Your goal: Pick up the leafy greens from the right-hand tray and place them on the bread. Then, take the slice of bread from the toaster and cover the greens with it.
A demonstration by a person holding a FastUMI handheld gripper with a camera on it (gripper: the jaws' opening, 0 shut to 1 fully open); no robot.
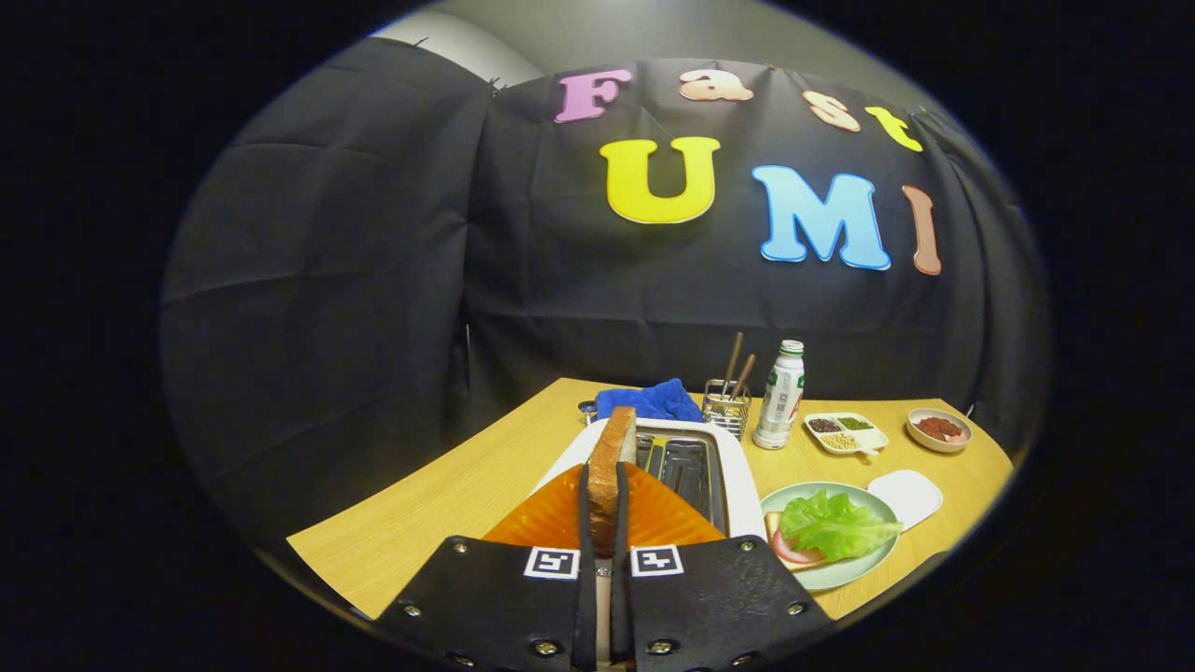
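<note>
A: Where is there room on the worktop (pixel 448 495)?
B: The bare stretch beside the toaster (pixel 738 467), away from the plate (pixel 845 569), lies open.
A: And on the other side?
B: Crowded. The plate with greens (pixel 831 527) sits just beside the toaster; a white tray (pixel 906 495) touches its far rim.
A: Further back?
B: A blue cloth (pixel 649 401), utensil rack (pixel 726 406), bottle (pixel 780 397), divided dish (pixel 845 432) and small bowl (pixel 938 429) line the back edge.
A: The tool (pixel 605 523)?
B: Clamped on a bread slice (pixel 611 457), above the toaster.

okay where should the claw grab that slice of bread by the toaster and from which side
By its two flat faces, low on the slice, coming in edge-on from the near side. The bread slice stands upright, its thin crust edge facing the claw, whose fingers are already pressed on either face above the toaster. Thin and soft, so squeeze lightly.
</note>
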